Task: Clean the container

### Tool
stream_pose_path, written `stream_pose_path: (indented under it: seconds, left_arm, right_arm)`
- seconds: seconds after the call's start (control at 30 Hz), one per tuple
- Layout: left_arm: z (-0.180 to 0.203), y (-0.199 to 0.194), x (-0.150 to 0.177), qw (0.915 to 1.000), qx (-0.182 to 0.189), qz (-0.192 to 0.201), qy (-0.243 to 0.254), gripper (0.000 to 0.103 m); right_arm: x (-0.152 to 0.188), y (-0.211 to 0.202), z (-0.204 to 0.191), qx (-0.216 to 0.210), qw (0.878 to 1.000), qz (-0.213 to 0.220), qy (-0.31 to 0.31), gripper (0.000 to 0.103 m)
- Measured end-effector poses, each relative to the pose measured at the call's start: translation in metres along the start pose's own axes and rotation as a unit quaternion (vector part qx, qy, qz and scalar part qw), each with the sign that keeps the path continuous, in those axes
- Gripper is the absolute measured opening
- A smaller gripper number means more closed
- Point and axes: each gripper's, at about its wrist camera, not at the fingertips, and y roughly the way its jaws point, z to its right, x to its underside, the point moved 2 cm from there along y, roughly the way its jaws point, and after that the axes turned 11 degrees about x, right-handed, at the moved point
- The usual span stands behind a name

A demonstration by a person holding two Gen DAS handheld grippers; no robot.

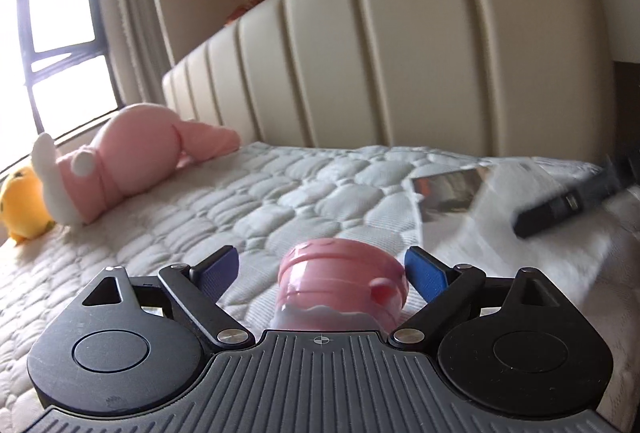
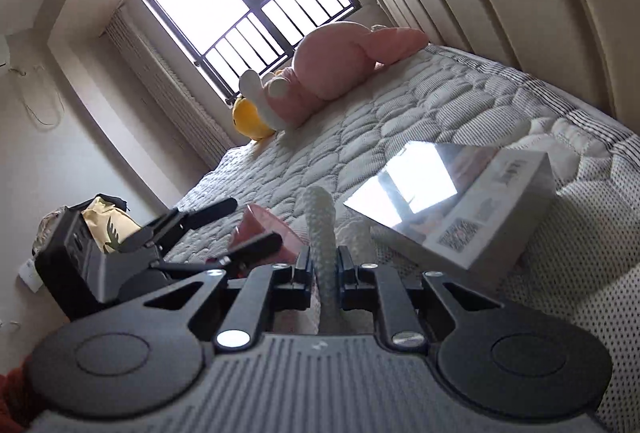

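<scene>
Your left gripper [image 1: 322,269] is spread wide around a pink container [image 1: 342,283] on the quilted mattress [image 1: 224,201], not touching it. Your right gripper [image 2: 325,265] is clenched on a white cloth [image 2: 320,221].

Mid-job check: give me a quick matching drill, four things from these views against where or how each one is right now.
Things:
1. pink container
2. white cloth
3. pink plush toy
4. glossy box

States:
A. lying near the headboard, by the window
B. pinched in the right gripper
C. between the left gripper's spread pads
D. resting on the mattress, reflecting the window

Pairs: 1-C, 2-B, 3-A, 4-D
</scene>
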Motion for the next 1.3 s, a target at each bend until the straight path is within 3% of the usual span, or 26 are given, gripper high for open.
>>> stream_pose_path:
  seconds: [0.1, 0.13, 0.17, 0.23, 0.33, 0.43, 0.5, 0.57, 0.6, 0.7, 0.77, 0.87, 0.93, 1.0, 1.03, 1.07, 1.1, 1.17, 1.23, 1.3]
  left_arm:
    - [-0.018, -0.018, -0.004, 0.9978, -0.029, -0.002, -0.060, 0.098]
    - [-0.027, -0.028, -0.003, 0.9948, -0.036, -0.001, -0.096, 0.099]
    - [-0.038, -0.042, 0.000, 0.9894, -0.038, 0.003, -0.140, 0.100]
    - [-0.061, -0.073, 0.014, 0.9688, -0.032, 0.024, -0.245, 0.102]
    - [-0.095, -0.129, 0.046, 0.9170, -0.037, 0.068, -0.391, 0.103]
    - [-0.114, -0.189, 0.071, 0.8827, -0.096, 0.110, -0.447, 0.103]
    - [-0.119, -0.221, 0.086, 0.8718, -0.157, 0.131, -0.445, 0.103]
    - [-0.127, -0.242, 0.099, 0.8596, -0.213, 0.137, -0.443, 0.103]
    - [-0.131, -0.246, 0.107, 0.8530, -0.230, 0.134, -0.449, 0.103]
    - [-0.141, -0.249, 0.131, 0.8321, -0.242, 0.119, -0.484, 0.103]
    - [-0.143, -0.248, 0.147, 0.8198, -0.234, 0.120, -0.509, 0.103]
    - [-0.144, -0.240, 0.163, 0.8122, -0.224, 0.127, -0.524, 0.103]
    - [-0.140, -0.238, 0.167, 0.8199, -0.229, 0.138, -0.506, 0.103]
    - [-0.139, -0.238, 0.169, 0.8238, -0.226, 0.144, -0.499, 0.103]
    - [-0.139, -0.238, 0.170, 0.8247, -0.224, 0.147, -0.498, 0.103]
    - [-0.140, -0.238, 0.171, 0.8243, -0.220, 0.150, -0.500, 0.103]
    - [-0.140, -0.239, 0.172, 0.8236, -0.217, 0.154, -0.501, 0.103]
    - [-0.139, -0.241, 0.174, 0.8221, -0.215, 0.164, -0.501, 0.103]
    - [-0.137, -0.241, 0.175, 0.8218, -0.217, 0.170, -0.498, 0.103]
    - [-0.136, -0.241, 0.176, 0.8212, -0.220, 0.177, -0.496, 0.103]
  right_arm:
    - [0.006, 0.005, -0.002, 0.025, 0.999, 0.002, -0.021, 0.016]
    - [0.007, 0.006, -0.003, 0.034, 0.999, 0.005, -0.030, 0.022]
    - [0.008, 0.007, -0.005, 0.039, 0.999, 0.007, -0.037, 0.036]
    - [0.009, 0.009, -0.009, 0.031, 0.998, 0.011, -0.046, 0.052]
    - [0.011, 0.014, -0.015, 0.031, 0.998, 0.012, -0.054, 0.068]
    - [0.015, 0.020, -0.022, 0.042, 0.997, 0.017, -0.066, 0.074]
    - [0.019, 0.025, -0.027, 0.038, 0.996, 0.018, -0.078, 0.084]
    - [0.027, 0.030, -0.038, 0.043, 0.992, 0.019, -0.119, 0.103]
    - [0.032, 0.033, -0.045, 0.054, 0.987, 0.020, -0.147, 0.103]
    - [0.046, 0.040, -0.062, 0.098, 0.970, 0.026, -0.223, 0.103]
    - [0.044, 0.038, -0.060, 0.093, 0.972, 0.021, -0.213, 0.103]
    - [0.035, 0.027, -0.043, 0.047, 0.988, 0.012, -0.144, 0.103]
    - [0.027, 0.015, -0.026, 0.015, 0.997, 0.009, -0.080, 0.103]
    - [0.021, 0.002, -0.005, 0.017, 1.000, 0.020, -0.005, 0.102]
    - [0.018, -0.004, 0.005, 0.018, 0.999, 0.026, 0.033, 0.098]
    - [0.017, -0.009, 0.014, 0.022, 0.998, 0.029, 0.060, 0.085]
    - [0.016, -0.013, 0.020, 0.029, 0.997, 0.027, 0.067, 0.079]
    - [0.017, -0.017, 0.027, 0.053, 0.997, 0.015, 0.054, 0.047]
    - [0.023, -0.015, 0.020, 0.076, 0.997, 0.007, 0.004, 0.039]
    - [0.023, -0.012, 0.006, 0.074, 0.997, 0.005, -0.024, 0.040]
